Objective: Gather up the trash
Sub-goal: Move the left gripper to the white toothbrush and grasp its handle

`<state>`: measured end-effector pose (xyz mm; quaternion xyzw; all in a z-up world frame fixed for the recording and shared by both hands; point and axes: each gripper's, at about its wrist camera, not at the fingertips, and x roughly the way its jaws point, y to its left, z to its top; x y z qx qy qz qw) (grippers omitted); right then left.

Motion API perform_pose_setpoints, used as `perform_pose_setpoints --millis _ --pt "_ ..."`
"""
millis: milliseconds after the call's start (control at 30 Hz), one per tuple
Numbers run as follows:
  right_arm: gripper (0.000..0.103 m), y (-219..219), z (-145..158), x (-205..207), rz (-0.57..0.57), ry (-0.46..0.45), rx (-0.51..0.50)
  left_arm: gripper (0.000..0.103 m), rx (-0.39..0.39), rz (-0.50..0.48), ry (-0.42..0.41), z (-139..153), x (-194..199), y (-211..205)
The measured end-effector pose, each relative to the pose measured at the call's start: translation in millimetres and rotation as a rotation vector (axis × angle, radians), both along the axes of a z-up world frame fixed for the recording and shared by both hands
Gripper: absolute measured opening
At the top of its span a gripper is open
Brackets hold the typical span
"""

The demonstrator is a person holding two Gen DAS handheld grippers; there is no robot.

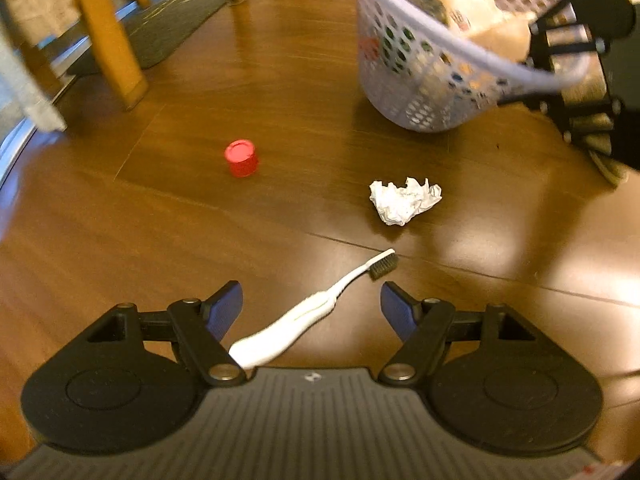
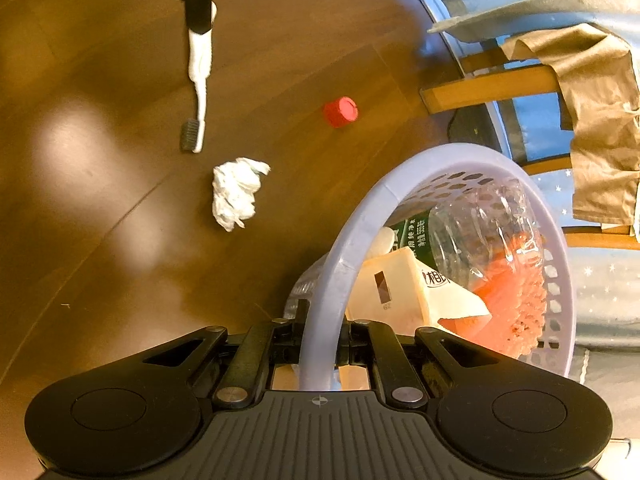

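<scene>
The left claw (image 1: 311, 300) is held wide open above the floor (image 1: 192, 232), with nothing gripped. A white toothbrush (image 1: 304, 316) is seen lying on the floor between its two blue fingertips (image 1: 228, 308), untouched by either; the handle runs back toward the left finger and the bristled head lies ahead, nearer the right one. Just beyond the brush head a crumpled wad of white paper (image 1: 404, 200) is found, and farther ahead to the left a red bottle cap (image 1: 241, 158) rests apart from it. Wooden chair legs (image 1: 110, 40) and a dark mat (image 1: 172, 20) are seen far ahead on the left.

The right claw (image 2: 320, 340) is clamped shut on the rim of a pale perforated basket (image 2: 352, 248), which is tilted. Inside it a clear plastic bottle (image 2: 480, 224), a cream carton (image 2: 404, 284) and something orange are packed.
</scene>
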<state>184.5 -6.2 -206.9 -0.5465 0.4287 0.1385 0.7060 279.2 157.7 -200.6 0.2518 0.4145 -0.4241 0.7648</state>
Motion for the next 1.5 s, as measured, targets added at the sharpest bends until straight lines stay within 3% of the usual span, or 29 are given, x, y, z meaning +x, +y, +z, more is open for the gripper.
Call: perform_pose_setpoints --millis 467,633,1000,1067,1300,1500 --pt "0.008 -5.4 2.8 8.0 -0.027 -0.01 -0.003 0.067 0.12 -0.154 -0.049 -75.7 5.0 -3.3" --pt "0.008 -3.2 2.3 8.9 -0.034 -0.003 -0.006 0.066 0.13 -0.146 -0.017 -80.7 16.2 -5.3" --pt "0.008 -3.0 2.8 10.7 -0.043 -0.001 -0.001 0.037 0.176 -0.141 0.065 -87.4 13.1 6.9" --pt "0.008 -2.9 2.9 10.8 -0.046 -0.002 0.001 0.036 0.182 -0.137 0.076 -88.3 10.3 8.5" --pt "0.008 -3.1 3.1 11.1 -0.049 -0.001 0.007 0.034 0.167 -0.054 0.084 -90.9 12.4 4.6" --pt "0.008 -3.4 3.5 11.2 -0.052 -0.002 0.012 0.02 0.148 -0.005 0.098 -89.1 16.0 -1.6"
